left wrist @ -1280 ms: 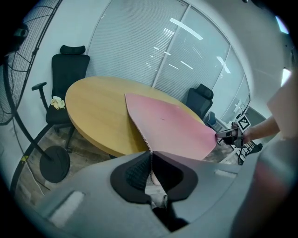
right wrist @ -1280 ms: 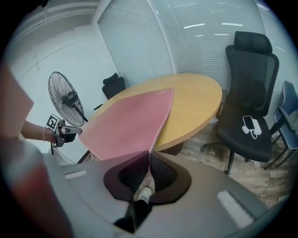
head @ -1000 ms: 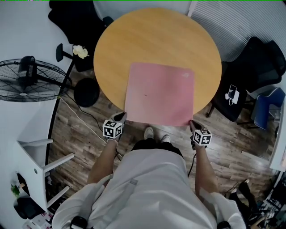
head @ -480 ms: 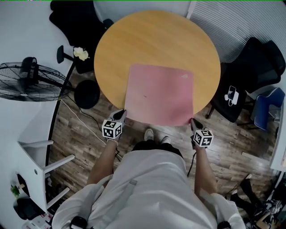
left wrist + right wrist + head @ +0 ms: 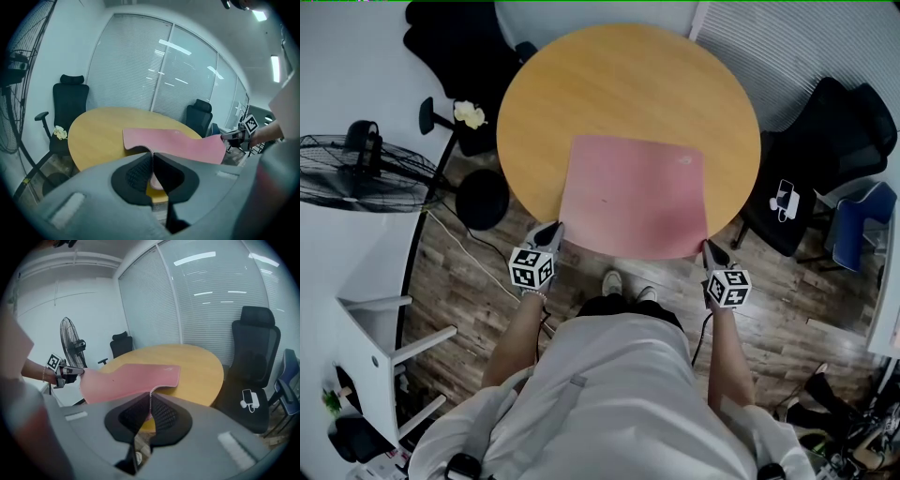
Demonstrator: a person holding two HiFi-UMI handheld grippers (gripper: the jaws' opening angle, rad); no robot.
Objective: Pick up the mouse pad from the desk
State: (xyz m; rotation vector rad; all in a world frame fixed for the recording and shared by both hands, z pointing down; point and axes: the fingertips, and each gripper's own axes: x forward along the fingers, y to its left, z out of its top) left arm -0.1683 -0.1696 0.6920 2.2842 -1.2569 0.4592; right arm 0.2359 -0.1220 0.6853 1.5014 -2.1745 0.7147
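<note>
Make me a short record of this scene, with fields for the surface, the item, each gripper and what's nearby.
surface: round wooden table
item: pink mouse pad, near edge raised off the table, far edge resting on it
left hand: left gripper shut on the mouse pad's near left corner
right hand: right gripper shut on its near right corner
nearby: fan on the floor, black chair
</note>
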